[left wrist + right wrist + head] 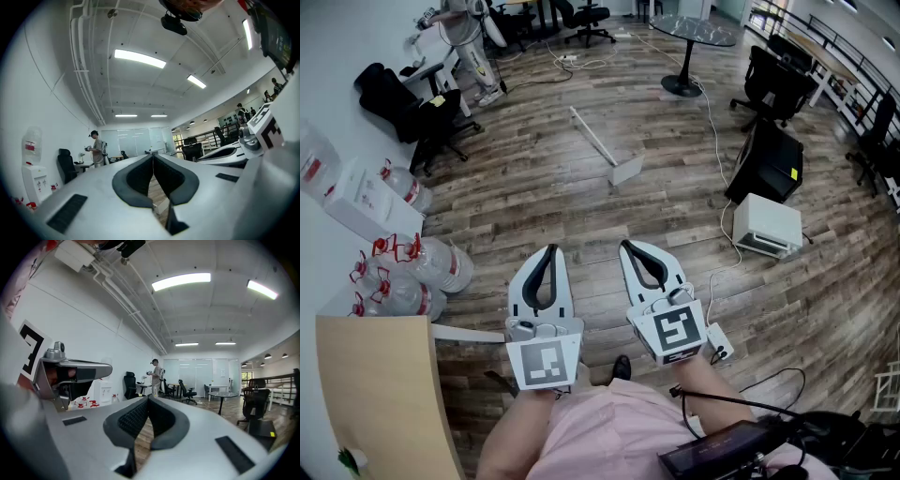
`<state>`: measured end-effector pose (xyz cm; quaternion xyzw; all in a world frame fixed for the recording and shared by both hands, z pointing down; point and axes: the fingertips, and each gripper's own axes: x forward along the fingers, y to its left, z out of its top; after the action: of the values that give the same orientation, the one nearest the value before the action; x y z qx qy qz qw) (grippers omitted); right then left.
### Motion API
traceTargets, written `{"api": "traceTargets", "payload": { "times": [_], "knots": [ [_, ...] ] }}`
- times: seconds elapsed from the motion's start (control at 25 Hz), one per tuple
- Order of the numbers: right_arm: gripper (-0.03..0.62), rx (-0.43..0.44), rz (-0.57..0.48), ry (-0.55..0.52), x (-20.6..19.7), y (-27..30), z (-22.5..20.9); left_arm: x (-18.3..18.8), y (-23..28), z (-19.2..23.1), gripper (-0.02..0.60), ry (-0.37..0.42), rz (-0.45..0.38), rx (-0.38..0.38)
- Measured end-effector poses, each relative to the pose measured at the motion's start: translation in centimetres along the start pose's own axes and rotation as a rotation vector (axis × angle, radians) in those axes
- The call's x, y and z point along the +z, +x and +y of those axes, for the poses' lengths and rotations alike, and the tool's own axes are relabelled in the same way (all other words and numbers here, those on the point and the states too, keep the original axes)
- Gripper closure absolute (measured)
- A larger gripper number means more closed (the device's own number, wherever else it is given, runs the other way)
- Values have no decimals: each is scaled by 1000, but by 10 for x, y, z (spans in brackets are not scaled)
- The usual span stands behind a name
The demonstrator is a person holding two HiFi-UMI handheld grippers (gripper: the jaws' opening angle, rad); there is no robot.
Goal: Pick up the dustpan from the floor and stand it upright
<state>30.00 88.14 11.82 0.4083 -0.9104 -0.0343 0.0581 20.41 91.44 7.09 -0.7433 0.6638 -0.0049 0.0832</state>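
The white dustpan [625, 170] lies on the wood floor in the middle of the head view, its long handle [591, 134] flat and pointing away to the upper left. Both grippers are held close to the person's body, well short of the dustpan. My left gripper [549, 249] has its jaws closed tip to tip with nothing in them. My right gripper [625, 245] is shut and empty too. In the left gripper view, the left gripper [153, 155] points up at the ceiling and far wall. The right gripper [148, 399] in its own view does the same.
Several water bottles [414, 268] stand at the left wall above a wooden table corner [375, 394]. A white appliance [769, 225] and a black box [766, 161] sit right, with cables and a power strip [719, 342]. A round table [694, 33], office chairs [778, 80] and a person [465, 28] are farther off.
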Motion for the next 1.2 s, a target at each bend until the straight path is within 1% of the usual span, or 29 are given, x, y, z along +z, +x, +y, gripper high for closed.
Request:
{"api": "traceTargets", "payload": {
  "times": [0.2,0.32,0.52,0.56,0.6,0.64,0.8,0.84,0.92,1.0,1.08,1.2],
  "knots": [
    [592,14,15,-8,-8,-3,-1,-3,-1,-6,568,-6,-3,10],
    [592,24,23,0,-13,-3,1,-8,-2,-6,568,2,14,9],
    [592,21,13,7,-14,12,-2,-19,6,5,568,-13,40,26],
    [582,29,5,11,-14,17,-3,-22,10,8,568,-16,43,26],
    [479,42,-2,15,-13,23,-4,-24,14,11,568,-18,45,27],
    [396,52,-6,14,-11,31,-6,-27,20,15,568,-21,46,29],
    [394,41,6,-4,-11,67,-20,-39,51,37,568,-35,46,38],
    [370,39,9,-4,-12,77,-24,-43,60,44,568,-36,49,36],
    [284,50,-14,-9,-12,101,-29,-49,81,57,568,-41,51,33],
    [256,65,-35,-24,-13,129,-33,-53,103,73,568,-48,47,32],
    [256,62,-22,-31,-16,157,-39,-57,127,90,568,-49,46,31],
    [256,33,-9,-24,-15,197,-53,-61,162,115,568,-45,43,21]
  ]
}}
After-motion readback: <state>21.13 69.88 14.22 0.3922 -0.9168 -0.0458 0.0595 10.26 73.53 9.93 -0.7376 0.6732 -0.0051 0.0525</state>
